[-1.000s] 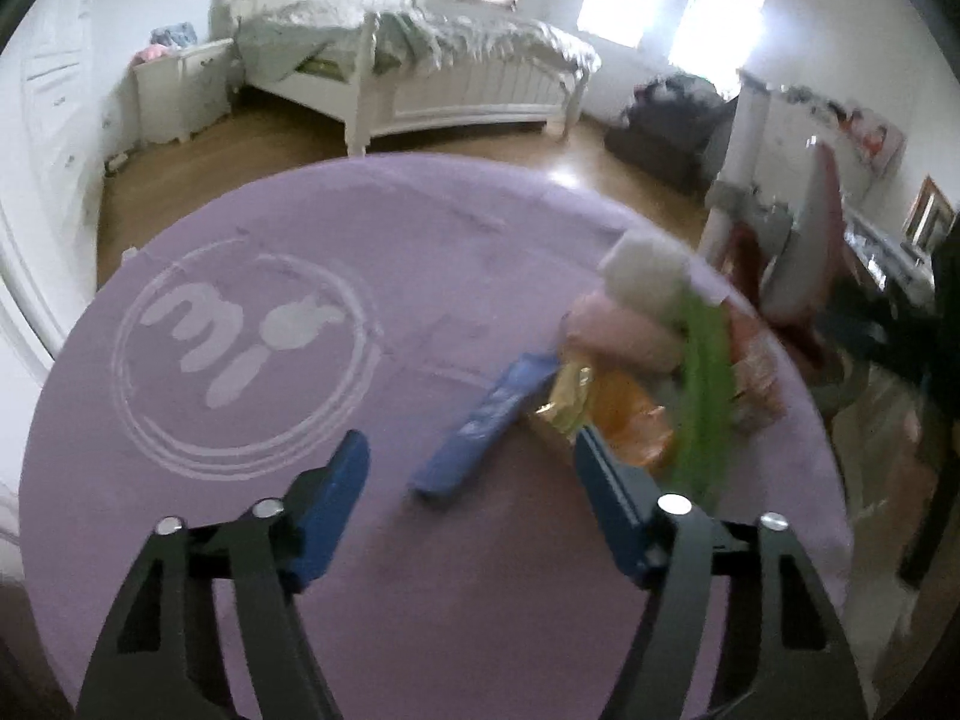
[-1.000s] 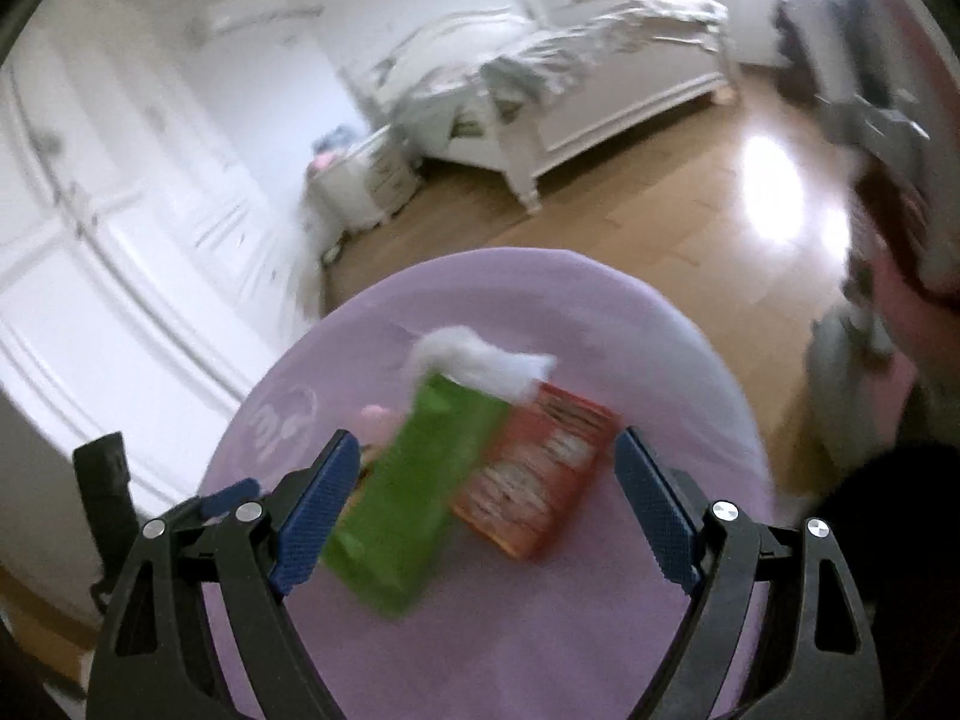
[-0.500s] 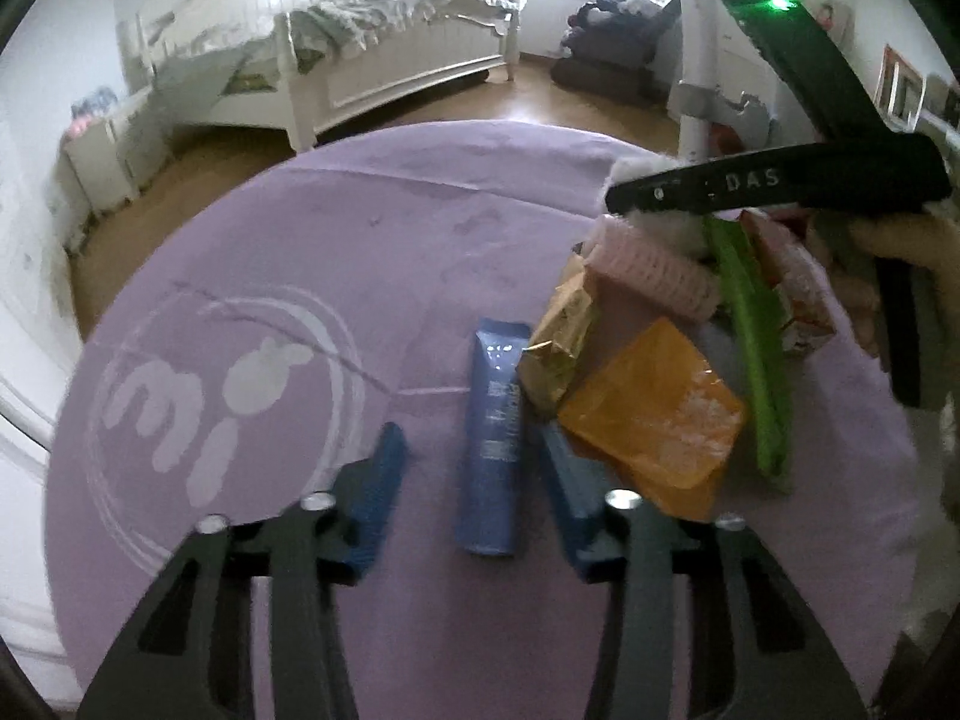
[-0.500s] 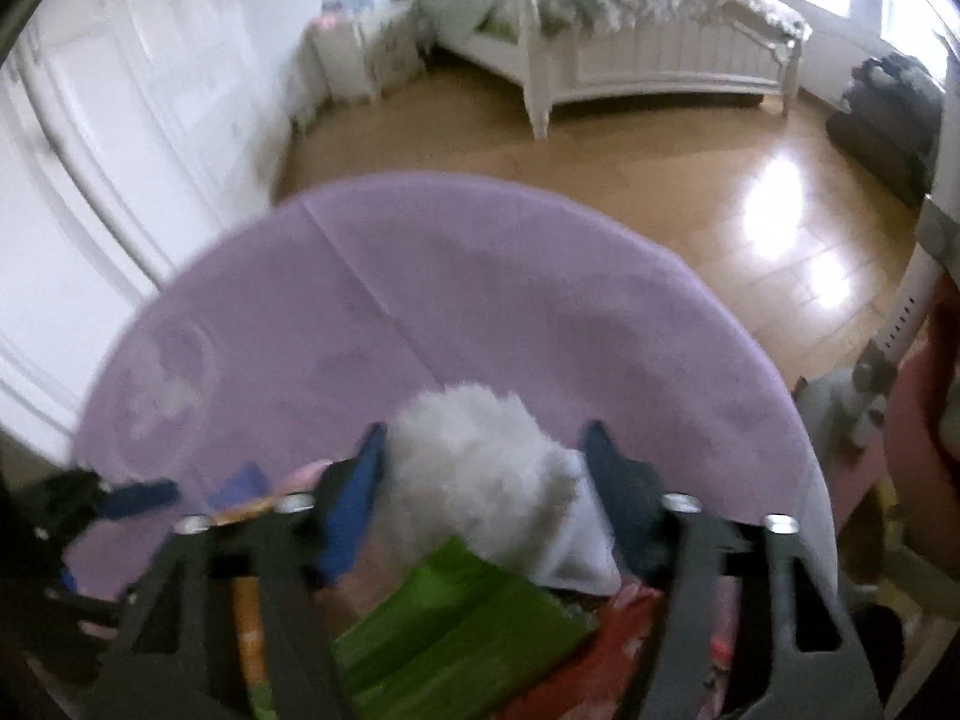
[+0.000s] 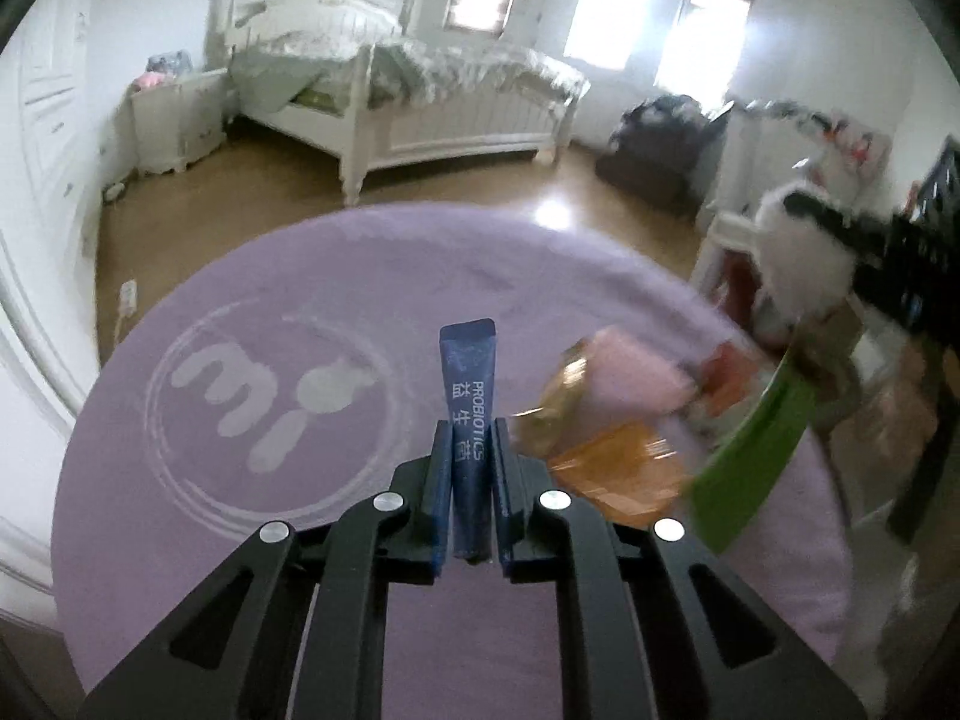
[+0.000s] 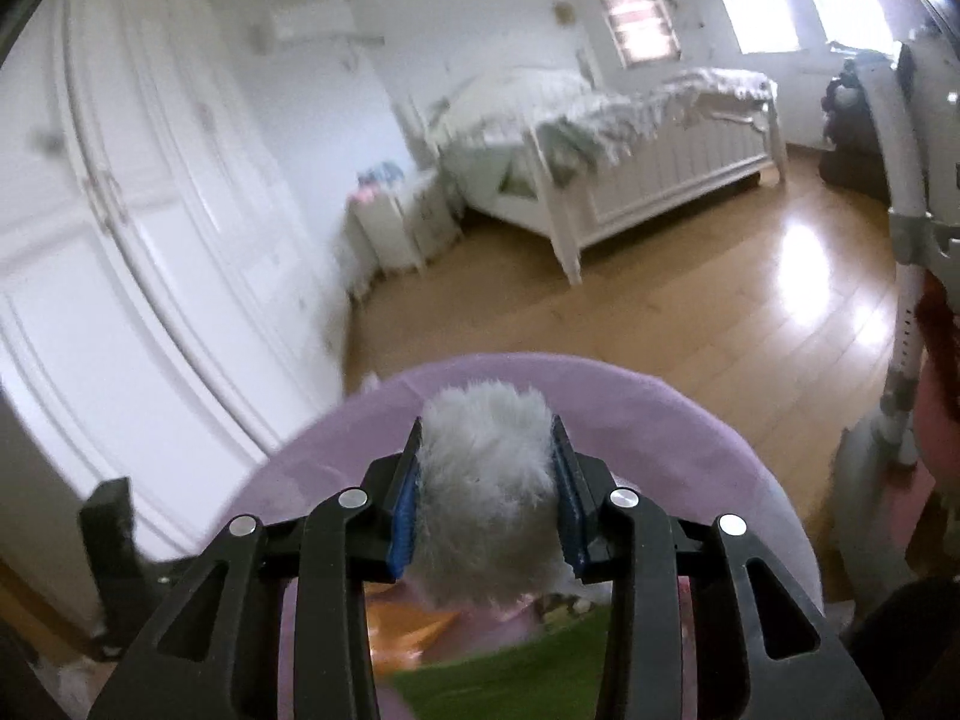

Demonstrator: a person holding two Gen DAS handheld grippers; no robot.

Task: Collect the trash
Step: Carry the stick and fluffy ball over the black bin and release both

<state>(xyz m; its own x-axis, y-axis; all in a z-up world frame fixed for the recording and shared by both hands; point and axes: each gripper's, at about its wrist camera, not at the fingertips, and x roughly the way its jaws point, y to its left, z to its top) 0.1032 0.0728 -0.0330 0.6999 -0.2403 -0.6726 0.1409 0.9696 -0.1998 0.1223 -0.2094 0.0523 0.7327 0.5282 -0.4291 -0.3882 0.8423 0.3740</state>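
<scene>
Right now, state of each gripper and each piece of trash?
left gripper: shut on blue probiotics sachet, lifted
right gripper: fingers closing on white fluffy ball, off the table
orange wrapper: lying on purple table
green packet: lying, blurred

The left gripper (image 5: 471, 450) has its blue pads pressed on both sides of a blue probiotics sachet (image 5: 468, 384), which sticks out forward past the fingertips, above a round purple table (image 5: 360, 540). Left of the sachet a white printed logo (image 5: 270, 396) marks the purple cloth. Just right of the sachet lie a gold wrapper (image 5: 558, 402), a pink wrapper (image 5: 636, 372) and an orange wrapper (image 5: 624, 474), close together. Farther right of the sachet a green packet (image 5: 750, 450) tilts at the table's edge. Up and right of the sachet, the blurred right gripper (image 5: 840, 246) carries a white fluffy ball (image 5: 798, 276). Beyond the sachet stands a white bed (image 5: 420, 102)
</scene>
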